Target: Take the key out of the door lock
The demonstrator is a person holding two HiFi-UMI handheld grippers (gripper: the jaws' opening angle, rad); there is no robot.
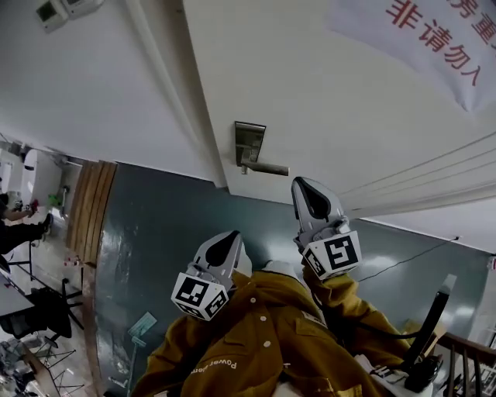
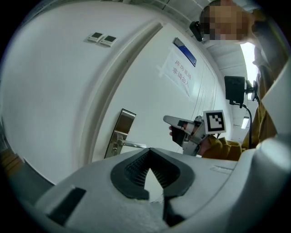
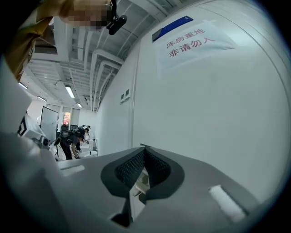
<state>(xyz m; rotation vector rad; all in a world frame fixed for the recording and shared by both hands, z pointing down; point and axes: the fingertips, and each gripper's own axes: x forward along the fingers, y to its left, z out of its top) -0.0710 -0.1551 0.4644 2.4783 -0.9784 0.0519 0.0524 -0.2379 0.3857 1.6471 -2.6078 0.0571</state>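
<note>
A metal lock plate (image 1: pixel 249 143) with a lever handle (image 1: pixel 267 167) sits on the white door (image 1: pixel 349 116). No key can be made out on it in any view. My right gripper (image 1: pixel 299 183) is shut, its tips just below and to the right of the handle's end. My left gripper (image 1: pixel 233 236) is shut and empty, lower and further from the door. In the left gripper view, the lock plate (image 2: pixel 121 131) and handle (image 2: pixel 134 145) lie beyond my shut jaws (image 2: pixel 149 150), with the right gripper (image 2: pixel 169 120) beside them. In the right gripper view, the tips (image 3: pixel 143 149) meet close to the door.
A paper notice with red print (image 1: pixel 434 35) hangs on the door. The door frame (image 1: pixel 174 85) runs left of the lock, then a white wall with switches (image 1: pixel 58 9). Dark floor (image 1: pixel 147 233), a cable and a railing (image 1: pixel 465 357) lie below. People work far off (image 3: pixel 68 141).
</note>
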